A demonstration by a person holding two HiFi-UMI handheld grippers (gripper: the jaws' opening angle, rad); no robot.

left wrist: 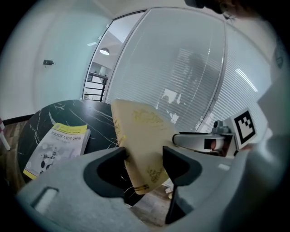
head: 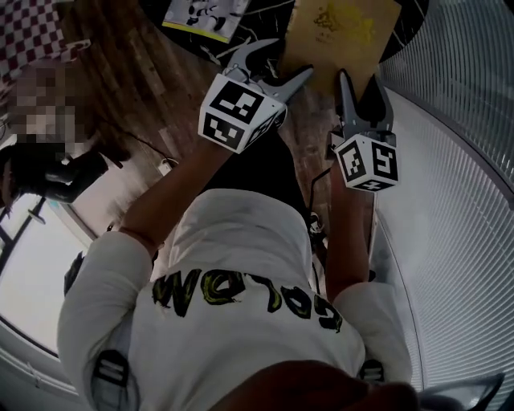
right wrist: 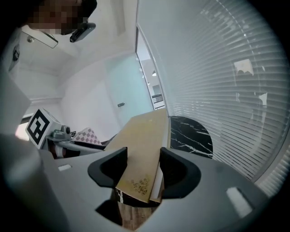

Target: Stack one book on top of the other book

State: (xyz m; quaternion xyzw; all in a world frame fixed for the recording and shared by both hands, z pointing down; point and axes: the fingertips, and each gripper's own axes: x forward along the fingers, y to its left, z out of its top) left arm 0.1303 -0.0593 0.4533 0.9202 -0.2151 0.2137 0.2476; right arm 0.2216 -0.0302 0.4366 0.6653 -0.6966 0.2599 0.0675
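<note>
A tan book [head: 341, 32] with gold ornament hangs tilted above the near edge of a round black marble table [head: 401, 40], held at its near edge from both sides. My left gripper [head: 293, 56] is shut on its left near corner, and the left gripper view has the cover [left wrist: 140, 131] wedged between both pads. My right gripper [head: 361, 80] is shut on the right near corner, its pads pressing the cover [right wrist: 140, 145] and page edge. A second book [head: 205, 16], white with a yellow band, lies flat on the table's left part [left wrist: 59, 145].
A glass wall with horizontal blinds [head: 458, 201] curves close along the right. Wooden floor [head: 136, 88] lies left of the table, with a checkered item [head: 32, 32] at the top left. The person's torso fills the lower head view.
</note>
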